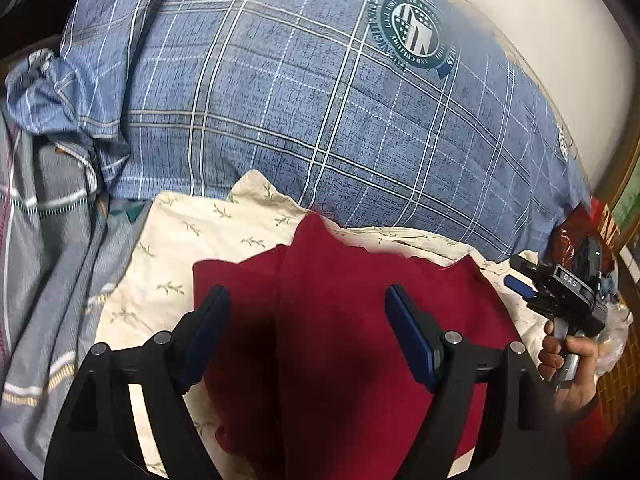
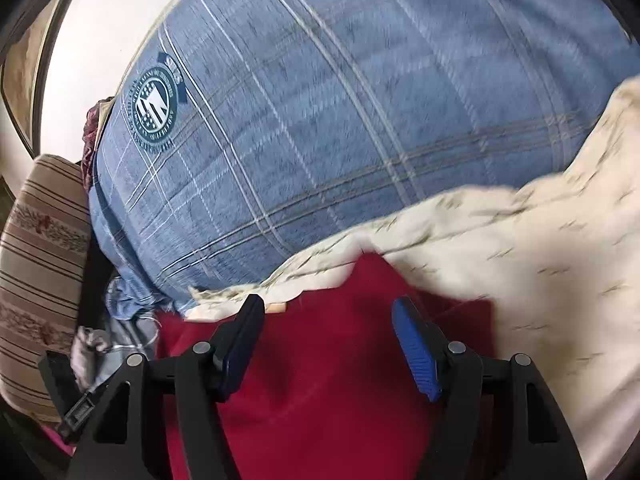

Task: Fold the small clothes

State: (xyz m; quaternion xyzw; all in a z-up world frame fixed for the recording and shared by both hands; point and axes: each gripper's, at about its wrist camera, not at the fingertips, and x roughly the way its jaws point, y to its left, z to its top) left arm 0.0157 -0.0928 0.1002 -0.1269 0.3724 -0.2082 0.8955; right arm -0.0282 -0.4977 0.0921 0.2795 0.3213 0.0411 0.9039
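A dark red garment (image 1: 340, 320) lies on a cream cloth with a leaf print (image 1: 192, 248). My left gripper (image 1: 308, 300) is open and empty, hovering over the red garment. My right gripper (image 1: 520, 276) shows at the right of the left wrist view, held in a hand, off the garment's right edge, with its jaws apart. In the right wrist view the right gripper (image 2: 328, 312) is open and empty above the red garment (image 2: 320, 400), near its far edge by the cream cloth (image 2: 520, 272).
A large blue plaid pillow (image 1: 320, 100) with a round emblem lies behind the cloths; it also shows in the right wrist view (image 2: 320, 120). Grey striped bedding (image 1: 48, 280) lies to the left. A striped beige cushion (image 2: 40, 260) sits at the far left.
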